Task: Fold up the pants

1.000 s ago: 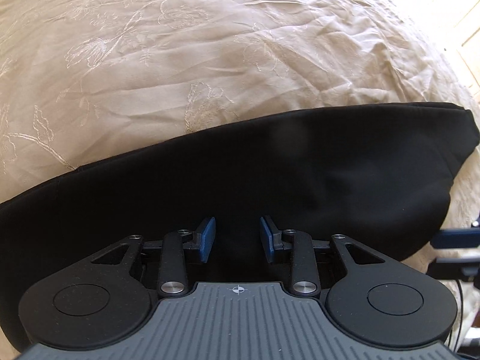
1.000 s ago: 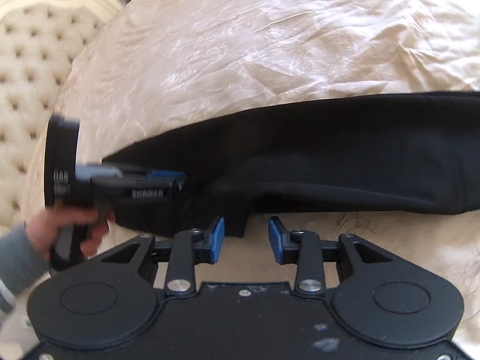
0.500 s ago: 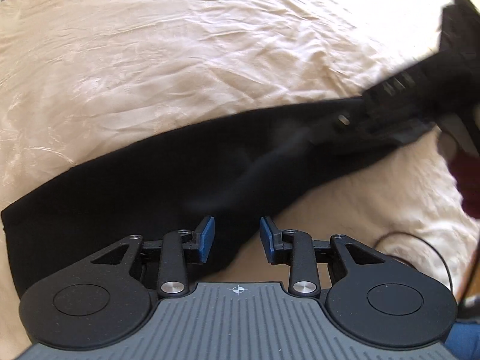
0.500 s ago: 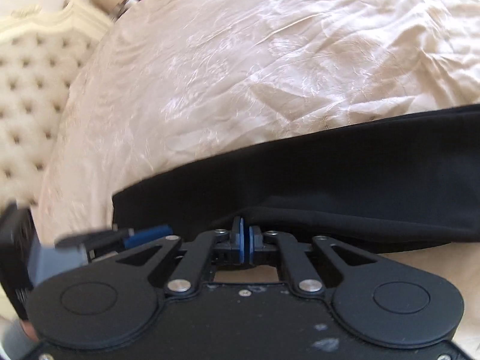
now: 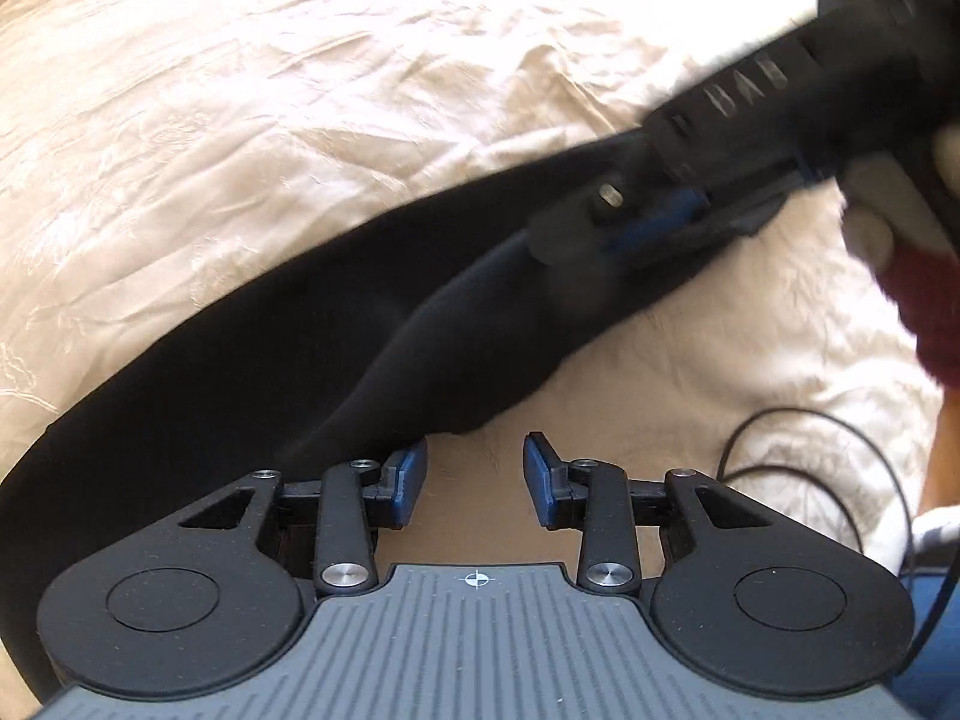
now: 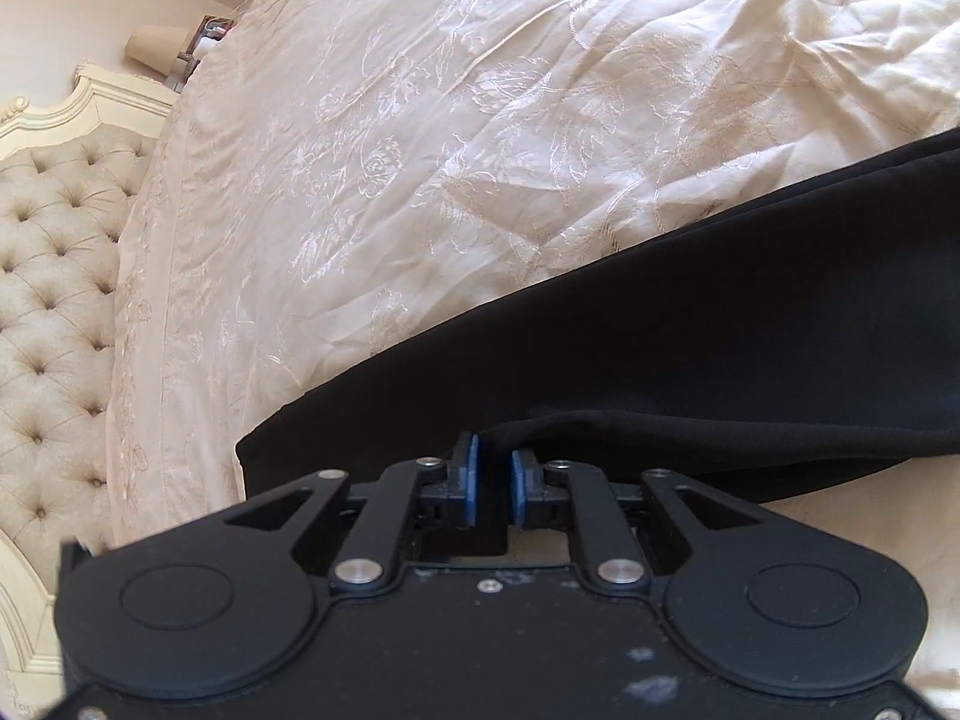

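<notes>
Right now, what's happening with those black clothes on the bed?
A person is folding black fabric pants laid across a cream embroidered bedspread, with a two-finger gripper in each hand. The right gripper sits at the near edge of the pants with a fold of cloth between its blue pads, and its jaws are opening. The left gripper hovers open beside the pants, holding nothing. A thin black cable lies on the bedspread nearby.

Left gripper (image 5: pixel 474 480), lower frame: matte black linkage arms, two round black discs, silver screws, blue rubber pads, grey ribbed body with small white crosshair mark. Right gripper (image 6: pixel 492 480): same black build, blue pads, scuffed black body. Upper right, left view: blurred hand (image 5: pixel 888 204), dark red sleeve (image 5: pixel 930 312).
</notes>
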Tool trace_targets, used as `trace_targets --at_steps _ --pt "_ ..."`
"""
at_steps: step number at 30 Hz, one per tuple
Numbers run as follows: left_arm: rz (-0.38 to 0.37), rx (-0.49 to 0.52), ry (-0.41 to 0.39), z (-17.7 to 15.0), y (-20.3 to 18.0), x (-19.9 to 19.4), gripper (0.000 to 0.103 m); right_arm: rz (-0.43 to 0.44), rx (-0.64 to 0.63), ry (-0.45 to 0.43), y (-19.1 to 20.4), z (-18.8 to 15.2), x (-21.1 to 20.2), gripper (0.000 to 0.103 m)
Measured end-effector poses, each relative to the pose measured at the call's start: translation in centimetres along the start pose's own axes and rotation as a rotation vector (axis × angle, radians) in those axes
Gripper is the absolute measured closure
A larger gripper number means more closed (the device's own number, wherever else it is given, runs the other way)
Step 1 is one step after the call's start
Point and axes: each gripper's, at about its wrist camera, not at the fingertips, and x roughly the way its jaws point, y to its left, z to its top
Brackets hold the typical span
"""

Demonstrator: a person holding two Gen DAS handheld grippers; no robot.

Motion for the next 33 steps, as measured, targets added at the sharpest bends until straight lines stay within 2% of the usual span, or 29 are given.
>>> trace_targets --at_steps 4,12,18,21,23,25,26,27,29,31,33 --pt "-0.031 -0.039 -0.01 1.3 2.3 -0.5 0.068 -0.021 -0.2 -0.007 1.0 -2.2 -1.1 0.07" --pt "-0.045 -0.023 0.005 2.6 2.9 -0.4 0.068 -0.189 -0.779 -0.05 5.9 -9.2 1.8 0.069" --pt "-0.081 -0.058 0.008 2.3 3.9 -0.4 0.068 -0.238 -0.98 -0.129 8.6 -11.3 4.3 0.068" --pt "-0.107 -0.089 0.008 2.3 4.5 -0.4 0.069 -0.276 -0.993 -0.118 9.1 -11.6 6.0 0.067" --pt "-0.116 -0.104 0.007 2.3 4.8 -0.3 0.069 -0.3 -0.957 -0.121 9.0 -11.4 6.9 0.068" --pt "-0.122 -0.115 0.007 2.3 4.9 -0.3 0.069 -0.284 -0.897 -0.124 8.8 -10.8 7.1 0.074" --pt "-0.127 -0.121 0.008 2.3 5.0 -0.3 0.069 -0.283 -0.866 -0.122 8.7 -10.5 7.2 0.086" --pt "-0.131 -0.127 0.012 2.2 4.9 -0.5 0.069 -0.277 -0.831 -0.11 8.5 -10.2 7.0 0.087" --pt "-0.137 -0.122 -0.002 2.1 4.7 -1.8 0.068 -0.245 -0.778 -0.085 8.4 -9.6 5.9 0.089" --pt "-0.135 -0.11 -0.053 1.6 4.3 -3.8 0.067 -0.198 -0.722 -0.061 8.3 -9.1 3.8 0.091" --pt "-0.119 -0.15 -0.104 0.8 4.5 -5.4 0.062 -0.133 -0.675 0.003 7.9 -9.1 1.9 0.091"
